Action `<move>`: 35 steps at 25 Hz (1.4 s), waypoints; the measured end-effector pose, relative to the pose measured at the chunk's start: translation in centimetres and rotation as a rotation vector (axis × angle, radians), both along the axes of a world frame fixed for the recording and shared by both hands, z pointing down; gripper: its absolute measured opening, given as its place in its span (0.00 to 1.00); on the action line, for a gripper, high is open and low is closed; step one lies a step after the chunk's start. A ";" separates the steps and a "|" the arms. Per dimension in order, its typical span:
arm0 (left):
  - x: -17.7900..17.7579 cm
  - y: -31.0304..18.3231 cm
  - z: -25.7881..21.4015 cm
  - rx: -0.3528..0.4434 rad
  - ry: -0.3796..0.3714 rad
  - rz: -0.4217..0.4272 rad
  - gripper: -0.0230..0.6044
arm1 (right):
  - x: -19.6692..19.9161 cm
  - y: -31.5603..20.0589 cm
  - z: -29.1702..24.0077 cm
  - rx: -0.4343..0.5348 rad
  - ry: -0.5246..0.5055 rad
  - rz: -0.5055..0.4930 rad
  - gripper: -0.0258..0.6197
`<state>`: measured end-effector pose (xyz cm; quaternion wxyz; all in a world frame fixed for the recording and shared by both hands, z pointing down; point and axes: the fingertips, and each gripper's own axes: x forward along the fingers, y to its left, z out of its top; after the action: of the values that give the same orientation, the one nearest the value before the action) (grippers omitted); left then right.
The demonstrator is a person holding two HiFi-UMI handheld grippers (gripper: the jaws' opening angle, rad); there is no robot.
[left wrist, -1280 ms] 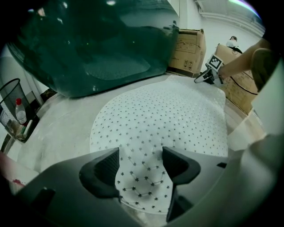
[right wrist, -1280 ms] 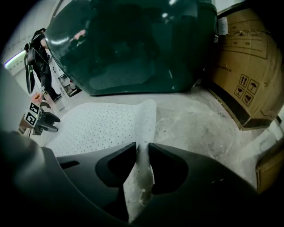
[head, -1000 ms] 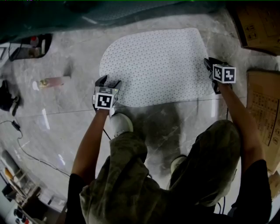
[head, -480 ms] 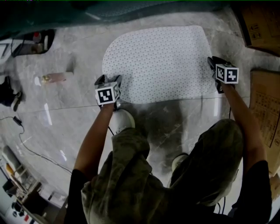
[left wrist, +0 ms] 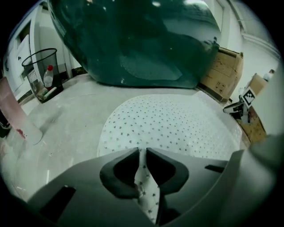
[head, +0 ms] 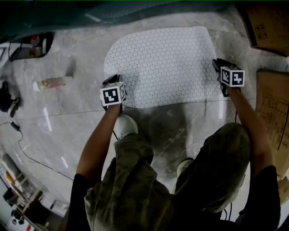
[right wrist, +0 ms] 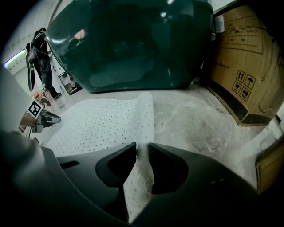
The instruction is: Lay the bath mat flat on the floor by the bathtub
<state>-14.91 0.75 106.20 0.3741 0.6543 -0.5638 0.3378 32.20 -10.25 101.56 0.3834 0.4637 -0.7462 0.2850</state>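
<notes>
The white dotted bath mat lies spread on the grey marble floor in front of the dark green bathtub. My left gripper is at the mat's near left corner. Its jaws are closing, and in the left gripper view the pads pinch a raised fold of the mat. My right gripper is at the mat's right edge. Its jaws tighten too, and in the right gripper view they clamp a lifted strip of the mat. The tub rises just beyond.
Cardboard boxes stand at the right, with another box nearer me. A pinkish bottle lies on the floor at the left, near a wire basket. A cable runs across the left floor. The person's shoe is just behind the mat.
My left gripper moved forward from the floor onto the mat's near left corner and closed on its edge. The right gripper kept its hold at the right edge.
</notes>
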 end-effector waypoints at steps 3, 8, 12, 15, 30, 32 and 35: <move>-0.1 -0.4 -0.3 0.020 0.018 -0.031 0.13 | 0.1 -0.1 -0.2 0.007 0.005 0.004 0.19; -0.4 -2.0 -0.9 0.067 -0.003 -0.046 0.12 | 0.5 0.0 -0.1 0.005 -0.015 0.045 0.18; -0.7 -3.0 -0.8 0.048 -0.022 -0.037 0.12 | 0.7 -0.1 0.0 0.001 -0.022 0.053 0.18; -1.0 -2.7 -0.6 0.022 -0.062 -0.010 0.16 | 0.8 -0.1 -0.1 0.002 -0.030 0.064 0.18; 2.9 -1.5 -3.2 0.171 -0.029 0.085 0.28 | -9.4 3.5 -4.5 0.027 -0.259 -0.189 0.15; 4.0 -1.2 -3.1 0.169 0.000 0.108 0.28 | -11.6 4.7 -4.7 -0.018 -0.353 -0.237 0.13; 5.4 0.0 -2.7 0.130 0.040 0.155 0.28 | -14.9 7.2 -3.6 -0.144 -0.478 -0.297 0.08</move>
<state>-9.46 0.76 103.48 0.3151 0.7254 -0.5245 0.3153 17.32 -3.06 97.95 0.2664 0.2408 -0.8528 0.3793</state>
